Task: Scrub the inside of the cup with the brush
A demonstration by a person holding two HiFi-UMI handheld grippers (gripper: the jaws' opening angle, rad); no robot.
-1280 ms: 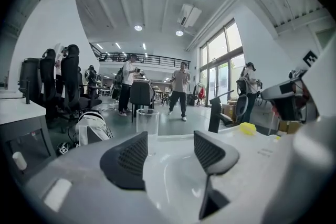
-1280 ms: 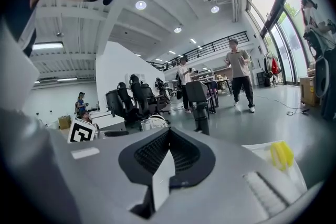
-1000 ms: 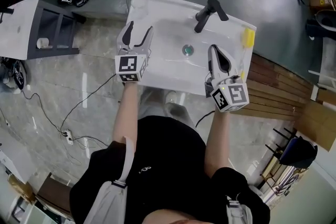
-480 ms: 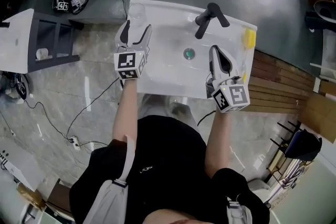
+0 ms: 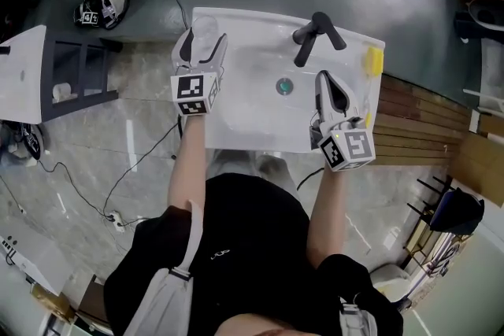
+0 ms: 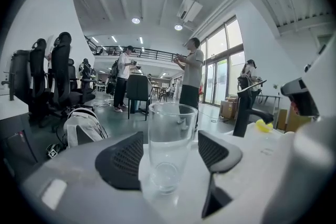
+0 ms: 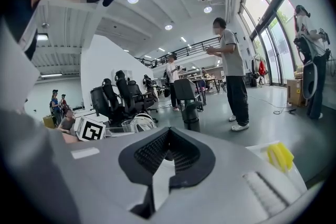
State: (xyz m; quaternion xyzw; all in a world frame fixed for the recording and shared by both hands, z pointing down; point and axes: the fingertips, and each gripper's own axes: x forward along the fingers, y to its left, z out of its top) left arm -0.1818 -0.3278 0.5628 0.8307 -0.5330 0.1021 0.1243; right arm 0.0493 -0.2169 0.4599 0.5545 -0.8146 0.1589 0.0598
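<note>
Left gripper jaws opening, straddling the clear glass cup; neither of the 2 pads touches it. Cup is upright on the back-left corner of the white ceramic sink, close to 2 edges, so a sideways nudge could tip it off. Right gripper is closed and empty over the basin. Yellow brush lies at the right rim, and the black faucet stands between cup and brush. Basin is the free room.

The left gripper has its jaws opening, pads clear of the upright cup between them on the sink rim.
</note>
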